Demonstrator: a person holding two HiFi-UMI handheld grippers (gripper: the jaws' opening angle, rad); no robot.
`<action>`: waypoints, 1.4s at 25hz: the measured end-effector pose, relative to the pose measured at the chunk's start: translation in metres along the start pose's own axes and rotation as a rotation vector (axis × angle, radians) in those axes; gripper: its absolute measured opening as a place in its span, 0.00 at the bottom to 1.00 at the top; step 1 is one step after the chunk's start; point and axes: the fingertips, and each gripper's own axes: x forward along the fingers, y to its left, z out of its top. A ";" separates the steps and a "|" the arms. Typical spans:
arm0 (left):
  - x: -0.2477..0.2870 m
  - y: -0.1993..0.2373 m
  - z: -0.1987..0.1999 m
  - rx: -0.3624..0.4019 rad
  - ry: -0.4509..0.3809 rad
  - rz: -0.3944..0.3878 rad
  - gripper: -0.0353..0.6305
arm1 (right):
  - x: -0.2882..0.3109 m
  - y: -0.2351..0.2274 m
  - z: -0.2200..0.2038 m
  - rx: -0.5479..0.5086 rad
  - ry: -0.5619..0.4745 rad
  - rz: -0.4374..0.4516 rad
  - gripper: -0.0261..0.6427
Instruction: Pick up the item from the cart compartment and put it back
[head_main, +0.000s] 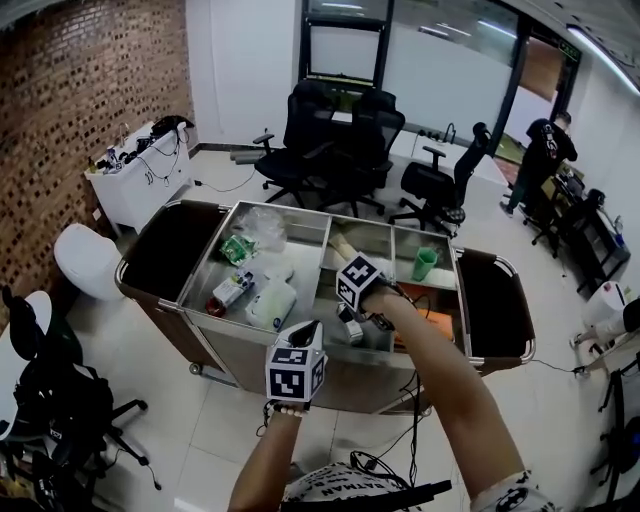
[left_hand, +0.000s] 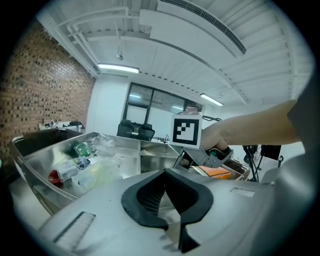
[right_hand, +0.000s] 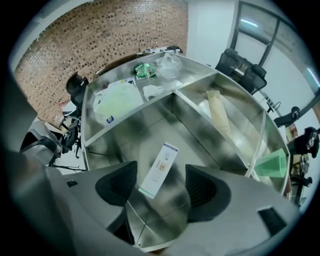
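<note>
A shiny metal cart (head_main: 300, 212) is seen from above. It is split into parts by thin metal walls. The right gripper (right_hand: 160, 187) is held over the front middle compartment (right_hand: 145, 130) and is pointed straight down into it. Its jaws are spread wide apart, and nothing is gripped by them.

A small white box (right_hand: 161, 167) is seen lying flat on the metal floor of that compartment. The box is long and thin, and it is turned a bit slanted. In the right gripper view, it is seen right in the gap between the two black pads (right_hand: 117, 182), but it lies lower down than they do. It is not touched by either pad. One end of the box is seen close by the left pad, and the other end is pointed toward the back wall of the compartment.

The left gripper (left_hand: 167, 200) is held low by the front side of the cart, outside it. Its jaws are closed together, and nothing is held between them. It is well apart from the white box.

In the left part of the cart, a green packet (head_main: 235, 250), a red and white pack (head_main: 228, 292) and a pale bag (head_main: 272, 300) are piled. A long tan roll (right_hand: 217, 112) is laid in the part behind the middle compartment. A green cup (head_main: 424, 264) is seen in the part at the right.
</note>
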 end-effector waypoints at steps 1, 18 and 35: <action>0.001 0.002 -0.001 -0.006 0.003 0.001 0.05 | 0.007 0.001 0.000 -0.003 0.019 -0.002 0.51; -0.003 0.017 0.001 0.018 -0.008 0.025 0.05 | 0.052 0.014 -0.011 0.006 0.148 0.047 0.42; 0.000 0.004 -0.004 0.031 -0.018 0.007 0.05 | -0.035 -0.002 0.031 0.094 -0.293 0.072 0.33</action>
